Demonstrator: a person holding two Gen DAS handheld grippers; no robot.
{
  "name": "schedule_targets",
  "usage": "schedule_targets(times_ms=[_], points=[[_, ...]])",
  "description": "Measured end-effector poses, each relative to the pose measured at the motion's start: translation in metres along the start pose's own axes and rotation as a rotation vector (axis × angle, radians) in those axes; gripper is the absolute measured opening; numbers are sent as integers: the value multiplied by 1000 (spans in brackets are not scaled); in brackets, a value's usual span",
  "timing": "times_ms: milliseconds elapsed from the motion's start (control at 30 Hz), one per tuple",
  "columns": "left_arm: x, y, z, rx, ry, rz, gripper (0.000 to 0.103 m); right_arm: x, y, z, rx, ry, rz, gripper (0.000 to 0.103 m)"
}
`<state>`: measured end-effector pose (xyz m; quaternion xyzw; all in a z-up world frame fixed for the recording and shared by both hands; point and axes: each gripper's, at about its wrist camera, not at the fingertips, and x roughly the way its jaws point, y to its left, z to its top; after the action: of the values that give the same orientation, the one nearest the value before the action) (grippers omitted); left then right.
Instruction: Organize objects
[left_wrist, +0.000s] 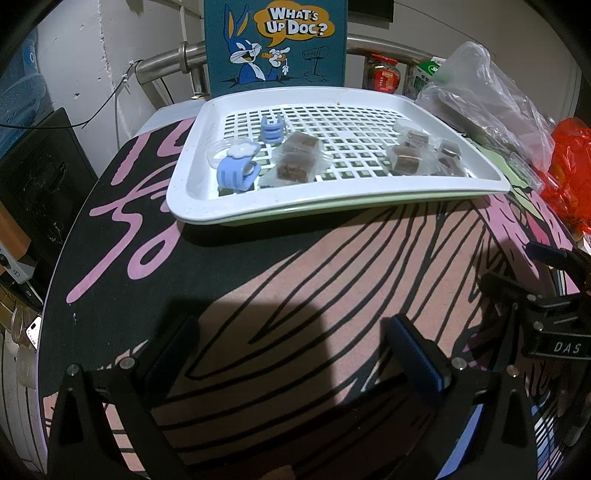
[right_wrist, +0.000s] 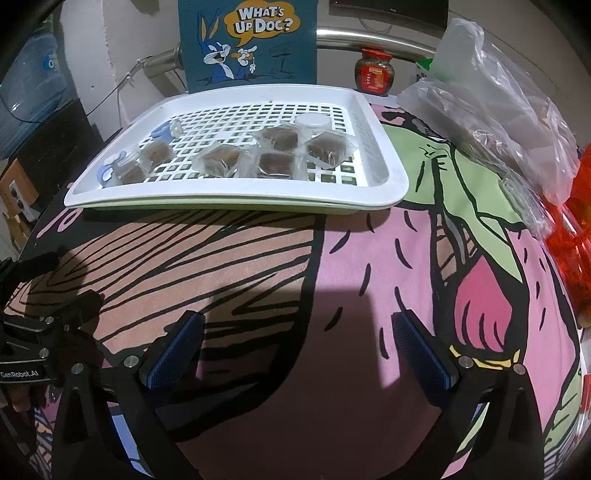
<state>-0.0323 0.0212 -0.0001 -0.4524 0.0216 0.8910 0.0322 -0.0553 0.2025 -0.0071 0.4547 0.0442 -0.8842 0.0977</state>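
Both grippers hover low over the cartoon-printed mat (left_wrist: 280, 295) with nothing between their fingers: the left gripper (left_wrist: 291, 343) fills the bottom of the left wrist view, jaws spread wide, and the right gripper (right_wrist: 299, 345) sits likewise at the bottom of the right wrist view, blue pads (right_wrist: 173, 350) well apart. Farther up, in the middle of both frames, a white slotted tray (left_wrist: 192, 184) rests on the mat. On its left lie two blue clips (left_wrist: 236, 170) beside a clear round lid (left_wrist: 221, 147). Several wrapped brown cubes (left_wrist: 299, 158) lie spread across the grid. Behind the tray stands a teal rabbit poster (left_wrist: 275, 40). Clear plastic bags (left_wrist: 480, 92) and a red bag (left_wrist: 569, 166) crowd the right edge, with a jar (right_wrist: 373, 72) at upper right.
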Motion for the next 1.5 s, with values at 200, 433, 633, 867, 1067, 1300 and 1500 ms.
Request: schedule_targets(times_ms=[200, 433, 633, 867, 1067, 1300, 1500], points=[[-1, 1, -1, 0, 0, 1, 103, 0, -1, 0, 1, 0, 2, 103], [0, 1, -1, -1, 0, -2, 103, -2, 1, -3, -17, 0, 14, 103], [-2, 1, -2, -2, -1, -1, 103, -3, 2, -5, -29, 0, 19, 103], [-2, 1, -3, -2, -1, -1, 103, -4, 3, -7, -36, -1, 22, 103], [-2, 1, -3, -2, -1, -1, 103, -4, 3, -7, -35, -1, 22, 103], [-2, 1, -3, -2, -1, -1, 103, -4, 2, -7, -35, -1, 22, 103], [-2, 0, -3, -2, -1, -1, 103, -4, 2, -7, -35, -1, 22, 103]])
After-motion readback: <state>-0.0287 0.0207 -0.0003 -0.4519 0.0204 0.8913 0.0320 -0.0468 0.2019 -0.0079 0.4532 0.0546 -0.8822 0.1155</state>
